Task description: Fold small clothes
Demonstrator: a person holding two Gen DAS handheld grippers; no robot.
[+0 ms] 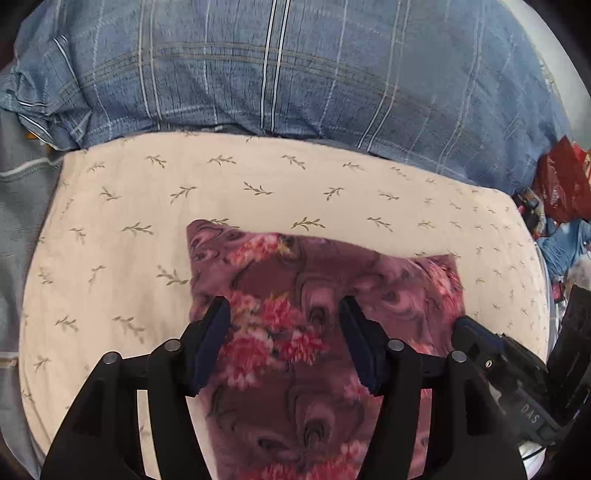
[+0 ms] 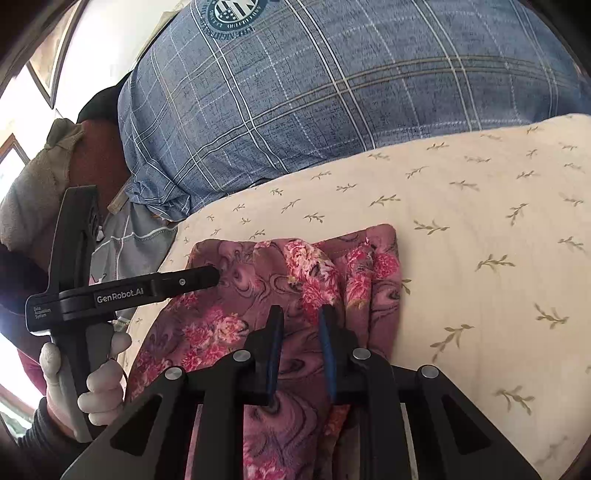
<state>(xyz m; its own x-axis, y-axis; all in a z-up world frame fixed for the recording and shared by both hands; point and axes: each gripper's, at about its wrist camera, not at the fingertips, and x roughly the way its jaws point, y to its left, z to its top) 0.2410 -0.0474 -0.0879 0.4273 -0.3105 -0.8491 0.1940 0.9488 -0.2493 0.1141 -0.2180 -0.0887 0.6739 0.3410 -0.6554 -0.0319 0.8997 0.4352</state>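
Behind the cream leaf-print cushion (image 1: 258, 177) rises a big blue plaid pillow (image 1: 295, 74). On the cushion lies the mauve floral garment (image 1: 280, 266), partly folded. Over its near part the left gripper (image 1: 284, 314) stands released, jaws apart and holding nothing. Toward the cushion's right side, the right gripper (image 2: 301, 314) is clenched on a raised fold of the garment.

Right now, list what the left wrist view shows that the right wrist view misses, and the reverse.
Left wrist view only: red bags at the right edge.

Right wrist view only: a gloved hand holding the left gripper, and a round emblem on the blue plaid bedding.

Both: the floral garment on the cream leaf-print pillow.
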